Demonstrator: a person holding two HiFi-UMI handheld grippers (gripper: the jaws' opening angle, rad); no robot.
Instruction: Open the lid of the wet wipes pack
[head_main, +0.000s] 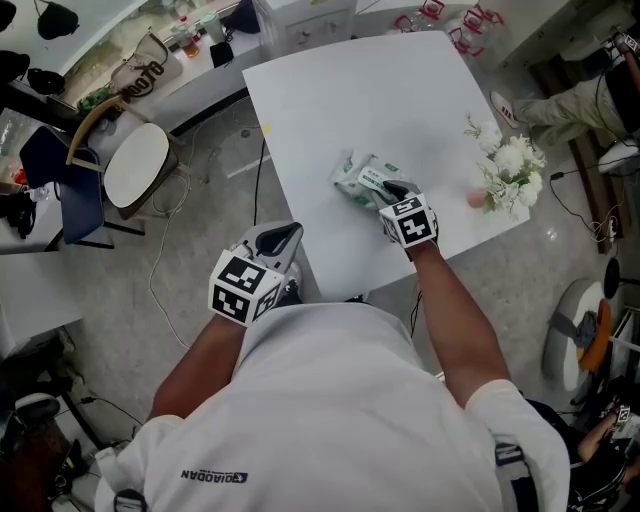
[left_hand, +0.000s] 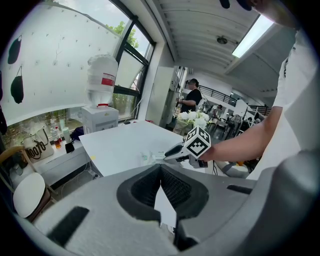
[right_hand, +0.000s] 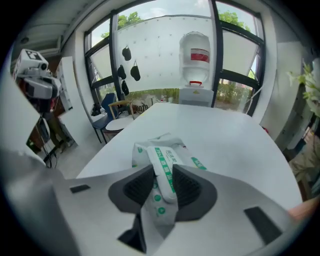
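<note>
A white and green wet wipes pack (head_main: 355, 180) lies on the white table (head_main: 330, 100), near its front edge. My right gripper (head_main: 393, 191) reaches down onto the pack from the near side. In the right gripper view the pack (right_hand: 145, 150) sits right ahead, and its white lid strip with green print (right_hand: 162, 160) stands between the two pads, pinched by my right gripper (right_hand: 162, 175). My left gripper (head_main: 284, 236) hangs off the table's near-left edge, away from the pack. In its own view my left gripper (left_hand: 160, 167) has its tips together with nothing in them.
A bunch of white flowers (head_main: 510, 165) stands at the table's right edge, a small pink thing (head_main: 476, 199) beside it. A chair with a round white seat (head_main: 135, 165) and cables are on the floor to the left. A water dispenser (left_hand: 100, 95) stands beyond the table.
</note>
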